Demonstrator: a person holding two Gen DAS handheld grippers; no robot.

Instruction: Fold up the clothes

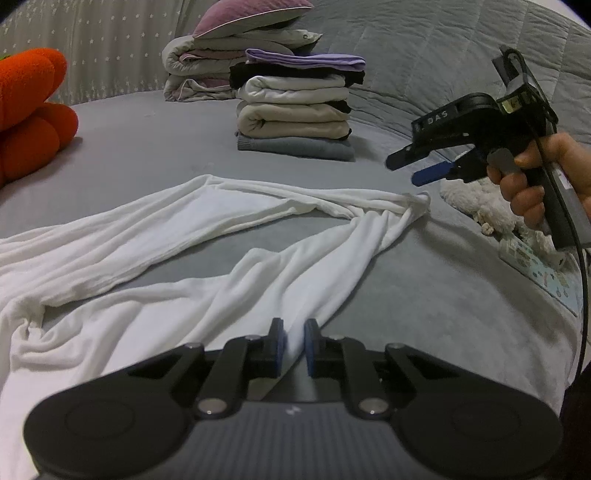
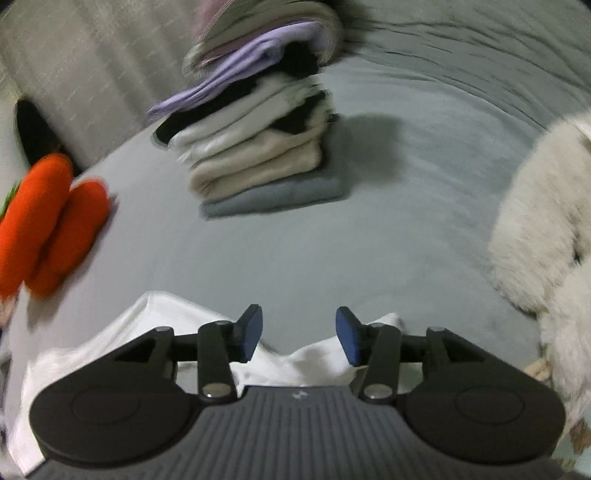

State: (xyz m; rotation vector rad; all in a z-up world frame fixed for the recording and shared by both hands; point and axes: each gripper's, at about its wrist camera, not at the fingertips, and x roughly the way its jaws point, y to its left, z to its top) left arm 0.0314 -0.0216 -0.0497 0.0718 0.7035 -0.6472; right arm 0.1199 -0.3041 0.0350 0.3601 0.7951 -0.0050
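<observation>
A grey bed (image 1: 184, 147) fills the scene, quilted bedding rising behind it, and a white garment (image 1: 155, 236) lies spread and rumpled across the sheet. The left gripper (image 1: 294, 341) sits low over the near edge of that garment, its blue pads nearly together with a strip of white cloth pinched between them. From there the fabric runs forward and to the right, ending in a bunched knot of cloth just below the right gripper (image 1: 413, 168).

That right gripper, seen from the left wrist view, is held in a bare hand (image 1: 532, 184) above the bed, its two fingers spread apart with nothing between them (its own camera is blurred, but the gap between the pads is plain). In its own view the white garment (image 2: 317, 360) lies directly under and just behind the spread fingers (image 2: 251, 328).

Straight ahead of both grippers stands a stack of folded clothes (image 1: 295, 107): grey at the bottom, then cream, white, black, and lilac on top. Behind it, folded bedding with a purple pillow (image 1: 251, 16). Far to the left of the left gripper, an orange plush toy (image 1: 29, 107). To the right of the right gripper, a fluffy white plush (image 2: 539, 229).
</observation>
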